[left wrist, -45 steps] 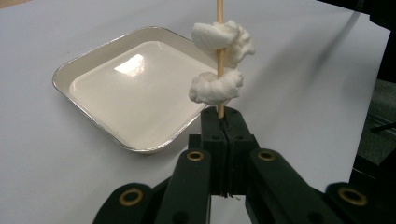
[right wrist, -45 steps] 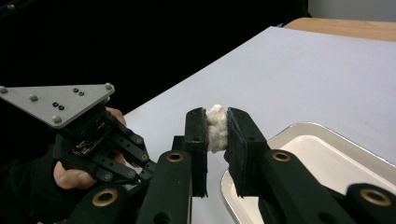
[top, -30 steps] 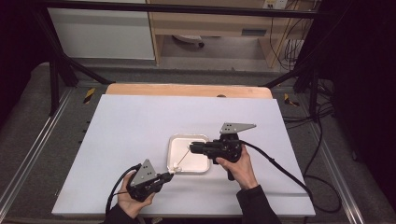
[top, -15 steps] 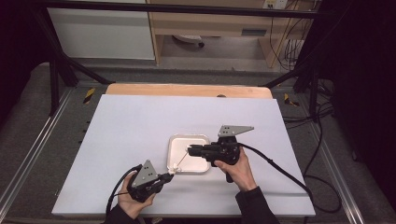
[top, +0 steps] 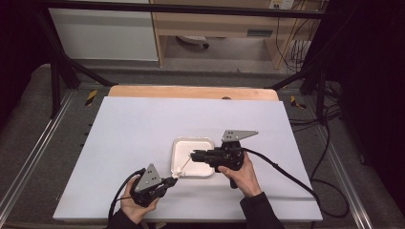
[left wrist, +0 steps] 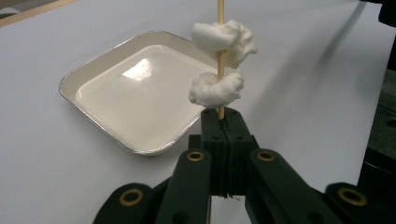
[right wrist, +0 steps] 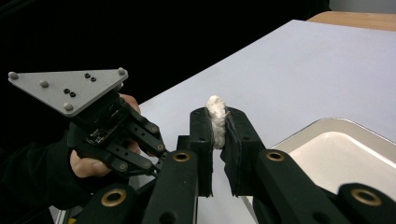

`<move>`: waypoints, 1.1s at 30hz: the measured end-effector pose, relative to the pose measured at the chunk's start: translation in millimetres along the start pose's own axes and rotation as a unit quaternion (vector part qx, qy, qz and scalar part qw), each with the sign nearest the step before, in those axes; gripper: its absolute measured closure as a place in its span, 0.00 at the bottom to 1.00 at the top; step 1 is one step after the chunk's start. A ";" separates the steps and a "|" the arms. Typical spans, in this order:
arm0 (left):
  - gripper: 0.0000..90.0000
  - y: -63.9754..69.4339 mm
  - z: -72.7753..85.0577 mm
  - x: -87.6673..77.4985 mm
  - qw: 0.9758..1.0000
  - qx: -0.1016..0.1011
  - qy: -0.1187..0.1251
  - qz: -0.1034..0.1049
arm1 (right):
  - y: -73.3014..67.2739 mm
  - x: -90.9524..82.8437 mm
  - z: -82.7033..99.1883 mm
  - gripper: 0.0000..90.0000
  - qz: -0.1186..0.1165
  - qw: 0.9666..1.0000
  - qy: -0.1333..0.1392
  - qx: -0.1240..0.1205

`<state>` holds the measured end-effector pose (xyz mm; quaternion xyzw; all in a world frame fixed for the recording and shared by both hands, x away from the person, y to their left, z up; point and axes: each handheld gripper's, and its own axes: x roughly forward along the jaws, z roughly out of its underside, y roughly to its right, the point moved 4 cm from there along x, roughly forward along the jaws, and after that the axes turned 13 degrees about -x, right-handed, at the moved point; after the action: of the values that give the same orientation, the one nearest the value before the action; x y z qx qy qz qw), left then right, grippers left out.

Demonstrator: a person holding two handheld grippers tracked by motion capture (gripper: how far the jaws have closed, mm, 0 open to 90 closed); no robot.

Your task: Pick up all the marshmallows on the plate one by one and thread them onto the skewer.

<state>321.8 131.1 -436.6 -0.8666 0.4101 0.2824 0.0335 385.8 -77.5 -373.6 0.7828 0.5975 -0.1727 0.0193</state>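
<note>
Left gripper: the left gripper [top: 168, 182] is sitting low and left of centre in the high view, a hand wrapping its body near the table's bottom edge. Its jaws are pressing fully together on the bottom end of a thin wooden skewer [left wrist: 220, 56].
Skewer: in the left gripper view it is rising straight up out of the closed jaws and running off the top edge, carrying two white puffy pieces [left wrist: 223, 39] threaded one above the other, the lower one sitting just above the jaw tips. In the high view it is slanting up and right over the tray [top: 179, 145] toward the right gripper.
Right gripper: the right gripper [top: 195, 154] is lying right of centre, its tip reaching over the tray. In the right gripper view its jaws are standing almost closed, squeezing a third white piece [right wrist: 216, 117] between the pads.
Tray: the shallow white tray is sitting mid-table, just beyond the left gripper; its inside is lying bare and glossy in the left gripper view.
Open room: the white table [top: 143, 124] is lying bare across the upper and left parts of the high view, up to the wooden strip [top: 191, 92] along the far edge.
View differences: the right gripper view is showing the left hand [right wrist: 88, 163] and the grey plate [right wrist: 70, 88] at left, with the table's side edge dropping into darkness.
</note>
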 end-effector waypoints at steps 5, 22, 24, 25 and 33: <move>0.99 0.1 -0.1 0.1 1.000 -0.002 -0.001 0.002 | -0.3 0.8 0.8 0.92 0.000 1.000 -0.001 0.001; 0.99 -0.3 -0.6 -1.0 1.000 -0.007 0.004 0.002 | -1.6 3.3 3.6 0.92 -0.007 1.000 0.005 0.003; 0.99 -0.4 -0.1 -0.5 1.000 -0.007 0.003 0.001 | -2.0 4.0 4.3 0.92 -0.008 1.000 0.004 0.004; 0.99 -0.3 -0.1 -0.4 1.000 -0.007 0.002 0.003 | -2.1 4.4 4.8 0.92 -0.009 1.000 0.004 0.004; 0.99 0.2 -0.3 -0.2 1.000 -0.008 0.000 0.004 | -3.1 5.6 7.2 0.92 -0.010 1.000 0.006 0.003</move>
<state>321.7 131.0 -436.2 -0.8653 0.4109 0.2860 0.0256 382.4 -73.2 -381.4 0.7781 0.6046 -0.1701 0.0124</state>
